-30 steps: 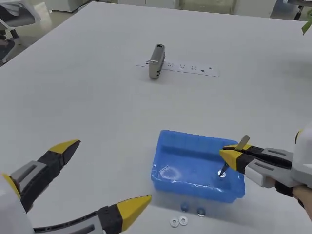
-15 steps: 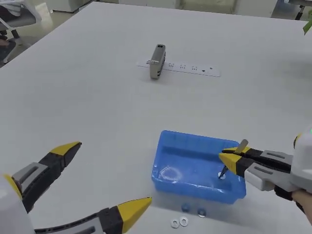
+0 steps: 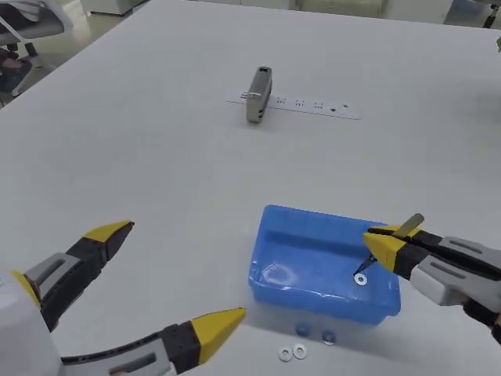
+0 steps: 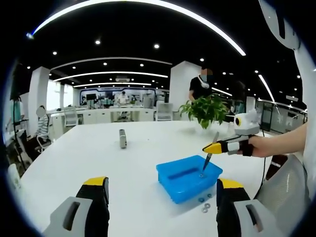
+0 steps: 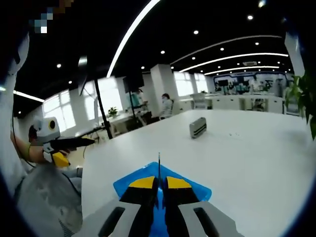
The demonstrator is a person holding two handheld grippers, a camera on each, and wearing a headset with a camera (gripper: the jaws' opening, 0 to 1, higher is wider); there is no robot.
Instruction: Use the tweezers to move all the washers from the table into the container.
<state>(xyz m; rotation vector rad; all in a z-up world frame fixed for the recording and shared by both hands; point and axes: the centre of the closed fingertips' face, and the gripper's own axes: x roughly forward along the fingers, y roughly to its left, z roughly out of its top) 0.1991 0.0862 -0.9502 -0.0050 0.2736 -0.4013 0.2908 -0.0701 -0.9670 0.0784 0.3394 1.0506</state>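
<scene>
Right gripper (image 3: 376, 241) clamps the tweezers (image 3: 366, 263), tip at a washer (image 3: 360, 279) low at the right end of the container (image 3: 301, 235); release gently there, avoiding bounce-out; left gripper (image 3: 180, 272) gapes wide, empty.

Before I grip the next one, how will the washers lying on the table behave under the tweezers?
The washers look small, thin and flat, so probably light and stiff but hard to get under. On the smooth table they may slide when pushed. The tweezers have fine tips, so a washer could slip out.
</scene>
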